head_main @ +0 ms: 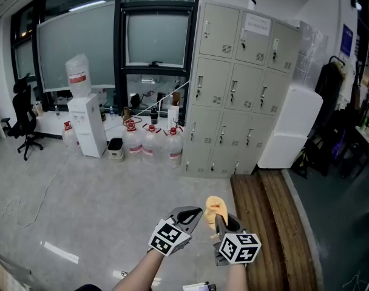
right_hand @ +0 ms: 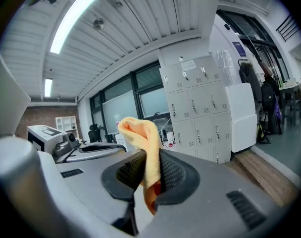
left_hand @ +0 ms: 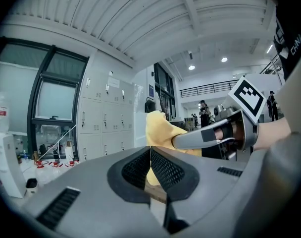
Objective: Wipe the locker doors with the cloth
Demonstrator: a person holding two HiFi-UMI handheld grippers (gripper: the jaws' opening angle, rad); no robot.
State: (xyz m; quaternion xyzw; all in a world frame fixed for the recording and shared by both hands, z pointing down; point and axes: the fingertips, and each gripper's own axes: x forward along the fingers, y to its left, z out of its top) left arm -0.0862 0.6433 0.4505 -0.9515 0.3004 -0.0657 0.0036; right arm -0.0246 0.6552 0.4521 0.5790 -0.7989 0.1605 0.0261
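The right hand-held gripper (right_hand: pixel 151 171) is clamped on the yellow cloth (right_hand: pixel 139 131), which stands up out of its jaws in a folded bunch. The left hand-held gripper (left_hand: pixel 150 166) sits just left of it, jaws closed on nothing, with the cloth only beyond them. The grey lockers (head_main: pixel 239 90) stand well ahead of both, across open floor, so by my reading no door is within reach and wiping has not begun. To do it well, walk in first, then press the loose bunch flat to a door, not the jaw tips, which could scrape the paint. Start at the top row and work down, easing around each handle (head_main: pixel 199 85) — the narrow pinch on the cloth may slip if it snags there.
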